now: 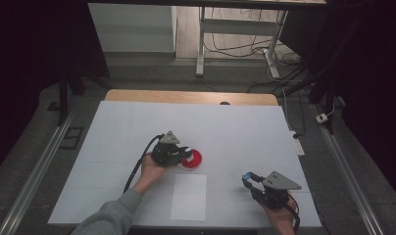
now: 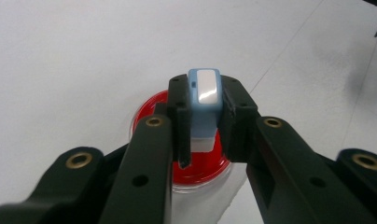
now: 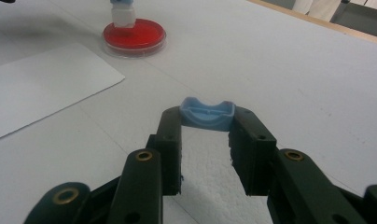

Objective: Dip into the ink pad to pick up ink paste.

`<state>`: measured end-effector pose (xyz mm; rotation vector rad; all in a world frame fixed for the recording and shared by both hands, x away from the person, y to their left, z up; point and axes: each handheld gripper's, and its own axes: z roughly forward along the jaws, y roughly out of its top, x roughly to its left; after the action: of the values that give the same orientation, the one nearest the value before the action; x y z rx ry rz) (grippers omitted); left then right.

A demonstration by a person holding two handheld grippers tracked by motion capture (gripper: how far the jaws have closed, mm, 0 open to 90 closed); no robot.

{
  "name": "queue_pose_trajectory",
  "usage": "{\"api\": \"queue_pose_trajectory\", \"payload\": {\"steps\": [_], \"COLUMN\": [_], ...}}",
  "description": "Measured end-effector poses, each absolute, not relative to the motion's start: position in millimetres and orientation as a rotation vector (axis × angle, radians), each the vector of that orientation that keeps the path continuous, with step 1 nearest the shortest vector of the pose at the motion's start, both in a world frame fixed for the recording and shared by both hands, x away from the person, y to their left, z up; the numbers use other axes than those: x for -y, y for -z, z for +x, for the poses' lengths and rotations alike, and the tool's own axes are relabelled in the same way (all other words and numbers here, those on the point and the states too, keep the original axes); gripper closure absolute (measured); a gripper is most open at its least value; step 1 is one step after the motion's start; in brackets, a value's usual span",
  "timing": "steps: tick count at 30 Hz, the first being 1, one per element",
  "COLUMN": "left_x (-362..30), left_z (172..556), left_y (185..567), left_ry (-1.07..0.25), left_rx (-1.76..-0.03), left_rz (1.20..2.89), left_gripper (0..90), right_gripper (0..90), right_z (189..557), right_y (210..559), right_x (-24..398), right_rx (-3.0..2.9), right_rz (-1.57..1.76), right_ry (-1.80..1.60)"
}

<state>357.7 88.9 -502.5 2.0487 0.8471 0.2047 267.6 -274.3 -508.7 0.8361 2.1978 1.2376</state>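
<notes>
On the white surface [image 1: 137,127], a paper sheet [image 1: 188,197] waits near its front edge. Beside the sheet, the red ink pad [image 1: 193,160] lies open. The left gripper [image 2: 203,116] pinches the blue stamp [image 2: 204,100] just above the pad, probably inking; printing is left. The right gripper [image 3: 206,122] pinches the blue cap [image 3: 207,113].
</notes>
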Motion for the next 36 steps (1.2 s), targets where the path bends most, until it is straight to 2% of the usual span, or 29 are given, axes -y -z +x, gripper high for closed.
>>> {"api": "queue_pose_trajectory", "payload": {"steps": [36], "left_x": [-84.3], "left_z": [355.0], "left_y": [511.2], "left_ry": [-0.242], "left_rx": [-0.841], "left_rz": [2.103], "left_gripper": [76.0], "right_gripper": [64.9], "right_z": [267.7], "right_y": [508.3], "right_x": [274.8], "right_rx": [-2.196], "right_rz": [0.831], "right_ry": [-1.240]}}
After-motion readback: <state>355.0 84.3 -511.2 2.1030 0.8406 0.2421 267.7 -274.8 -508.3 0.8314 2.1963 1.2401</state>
